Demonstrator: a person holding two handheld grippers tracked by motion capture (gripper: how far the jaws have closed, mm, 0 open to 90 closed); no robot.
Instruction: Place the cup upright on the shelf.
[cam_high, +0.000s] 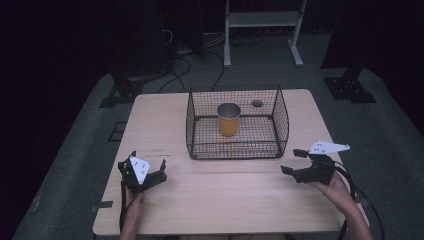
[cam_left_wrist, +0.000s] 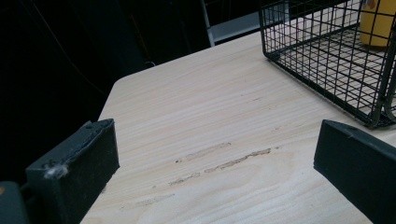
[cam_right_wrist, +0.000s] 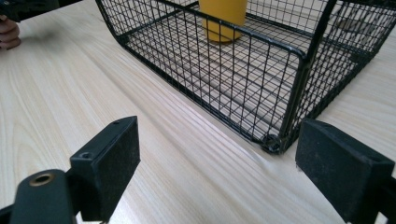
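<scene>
A black wire basket (cam_high: 237, 150) stands on the middle of the light wooden table (cam_high: 220, 195), its low side toward me. Inside it stands a yellow cup (cam_high: 228, 119) with a metal rim, upright. My left gripper (cam_high: 150, 170) rests at the front left of the table, open, nothing between its jaws. My right gripper (cam_high: 291, 161) is held at the front right, open and empty too. In the left gripper view the basket's corner (cam_left_wrist: 373, 122) lies ahead to the right. In the right gripper view the basket's front corner (cam_right_wrist: 273, 142) sits just beyond the jaws, the cup (cam_right_wrist: 223, 18) behind the mesh.
A small dark round hole (cam_high: 257, 103) shows in the tabletop behind the basket. Beyond the table stand a white metal frame (cam_high: 262, 30) and black stand feet (cam_high: 350, 87) on grey floor. Faint scuff marks (cam_left_wrist: 219, 161) streak the wood ahead of the left gripper.
</scene>
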